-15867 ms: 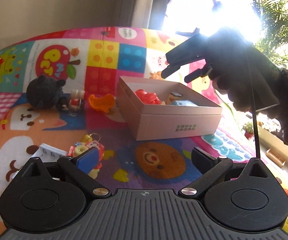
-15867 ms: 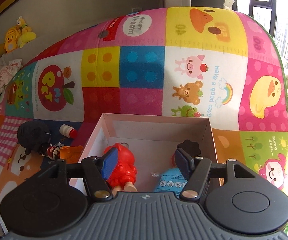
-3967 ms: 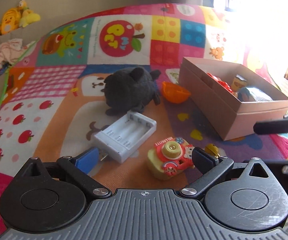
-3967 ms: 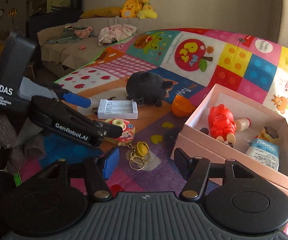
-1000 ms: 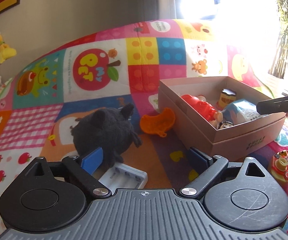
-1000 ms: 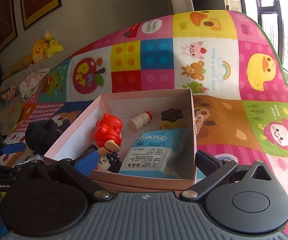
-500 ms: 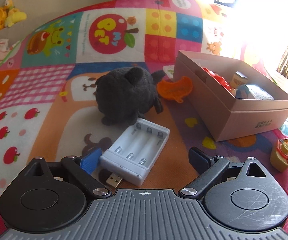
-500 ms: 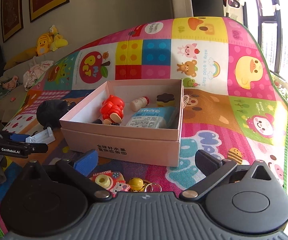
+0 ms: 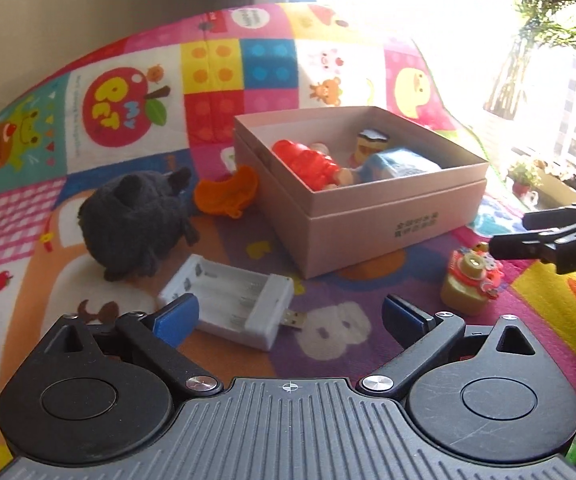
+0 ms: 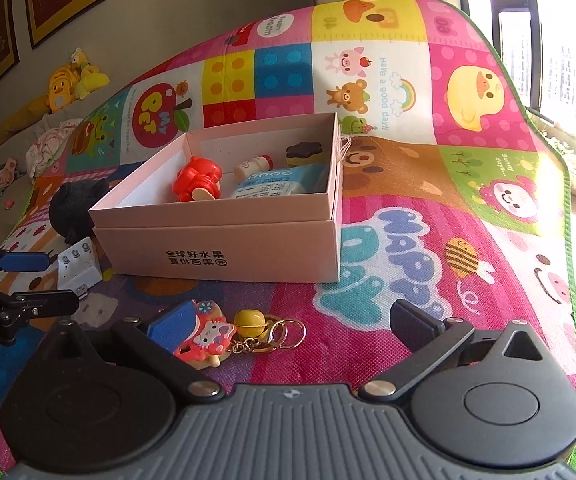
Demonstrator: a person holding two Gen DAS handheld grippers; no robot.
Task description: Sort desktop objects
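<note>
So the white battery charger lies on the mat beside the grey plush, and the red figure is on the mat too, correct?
Not quite. The charger does lie on the mat beside the plush, but the red figure is inside the pink box, as the left wrist view shows.

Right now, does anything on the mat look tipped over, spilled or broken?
Nothing looks broken or spilled. In the box the red figure and small bottle lie on their sides. The charger, plush and camera toy sit loose on the mat.
</note>
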